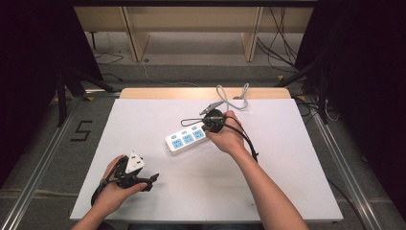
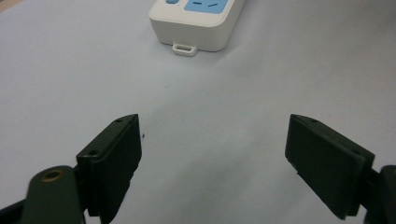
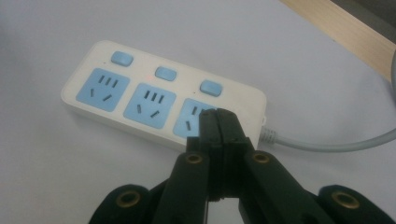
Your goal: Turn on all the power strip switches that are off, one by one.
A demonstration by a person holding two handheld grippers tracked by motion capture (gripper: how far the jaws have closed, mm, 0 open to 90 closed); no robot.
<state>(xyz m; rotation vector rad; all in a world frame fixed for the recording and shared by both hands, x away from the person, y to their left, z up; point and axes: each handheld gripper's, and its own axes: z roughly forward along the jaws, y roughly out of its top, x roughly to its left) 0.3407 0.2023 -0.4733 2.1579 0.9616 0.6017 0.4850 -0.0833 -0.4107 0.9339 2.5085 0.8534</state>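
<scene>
A white power strip (image 1: 186,138) with three blue sockets and three blue switches lies near the middle of the white table (image 1: 158,191). Its grey cord (image 1: 233,97) coils toward the table's far edge. My right gripper (image 1: 207,125) hovers at the strip's cord end; in the right gripper view its jaws are pressed together with nothing between them (image 3: 219,122), just above the socket nearest the cord on the power strip (image 3: 135,95). My left gripper (image 1: 152,179) rests near the front left of the table with jaws spread wide (image 2: 212,147), pointing toward the strip's near end (image 2: 196,23).
A wooden strip (image 1: 201,92) borders the table's far edge. Metal rails (image 1: 335,153) run along both sides of the table. Wooden furniture legs and loose cables stand on the floor beyond. A "5" mark (image 1: 82,130) is on the floor at left.
</scene>
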